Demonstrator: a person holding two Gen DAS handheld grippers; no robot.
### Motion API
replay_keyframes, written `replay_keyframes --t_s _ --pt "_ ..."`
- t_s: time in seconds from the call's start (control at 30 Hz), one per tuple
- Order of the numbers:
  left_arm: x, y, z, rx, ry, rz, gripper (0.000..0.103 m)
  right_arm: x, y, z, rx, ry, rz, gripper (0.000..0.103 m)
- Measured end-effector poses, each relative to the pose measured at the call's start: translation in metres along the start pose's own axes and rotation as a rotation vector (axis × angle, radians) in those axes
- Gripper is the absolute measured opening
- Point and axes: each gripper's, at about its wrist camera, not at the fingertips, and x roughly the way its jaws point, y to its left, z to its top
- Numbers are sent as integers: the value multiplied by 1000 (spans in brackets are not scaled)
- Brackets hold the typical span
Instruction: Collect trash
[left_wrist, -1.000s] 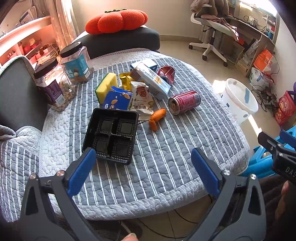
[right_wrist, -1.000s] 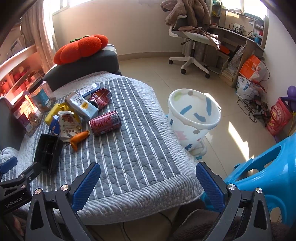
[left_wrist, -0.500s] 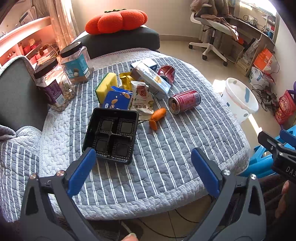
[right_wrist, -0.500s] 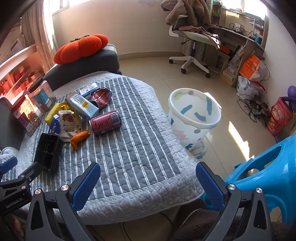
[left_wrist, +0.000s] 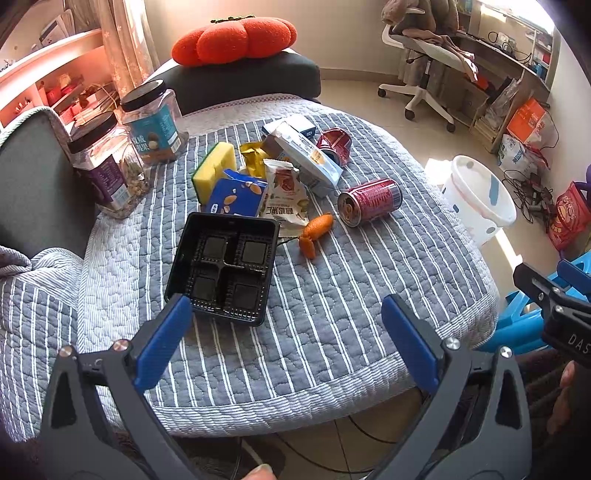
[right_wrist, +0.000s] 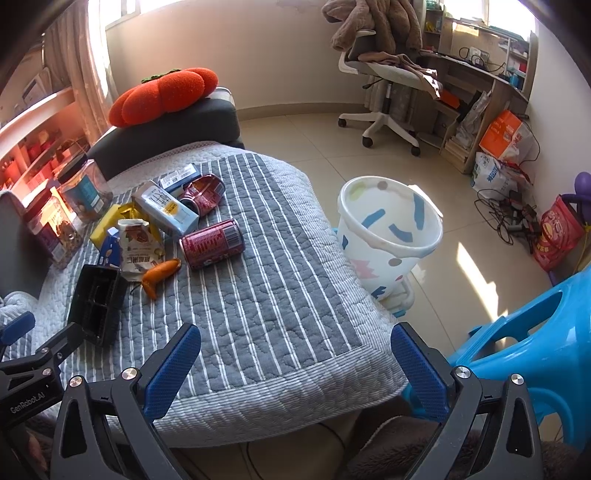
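Trash lies on a striped grey quilt (left_wrist: 332, 295): a black plastic tray (left_wrist: 225, 266), a red can on its side (left_wrist: 371, 201), a crushed red can (left_wrist: 334, 144), an orange peel (left_wrist: 316, 230), a snack bag (left_wrist: 284, 195), a blue carton (left_wrist: 236, 197) and a white-blue carton (left_wrist: 306, 158). A white bucket (right_wrist: 388, 236) with coloured patches stands on the floor right of the quilt. My left gripper (left_wrist: 286, 321) is open and empty, just in front of the tray. My right gripper (right_wrist: 295, 354) is open and empty over the quilt's near edge.
Two clear jars (left_wrist: 110, 166) and a yellow sponge (left_wrist: 216, 166) stand at the back left. A red pumpkin cushion (left_wrist: 236, 40) sits on a dark seat. A blue plastic stool (right_wrist: 535, 350) is at the right. An office chair (right_wrist: 384, 96) and a desk are beyond.
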Motion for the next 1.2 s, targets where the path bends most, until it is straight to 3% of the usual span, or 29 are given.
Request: replay_keyframes --t_s 0.47,0.73,0.97,1.13,1.2 --pt "-5 9 7 -17 -6 -10 102 0 2 -2 1 4 6 103" --pt "-2 25 20 -27 -10 27 102 -9 1 9 -12 -18 -18 103" --pt "10 43 42 -13 50 2 102 -17 2 32 -53 7 -18 103" --pt "32 58 62 -9 152 4 102 -18 10 62 -140 55 25 103" --pt "42 67 66 -23 188 -27 102 -12 17 73 -192 83 16 103"
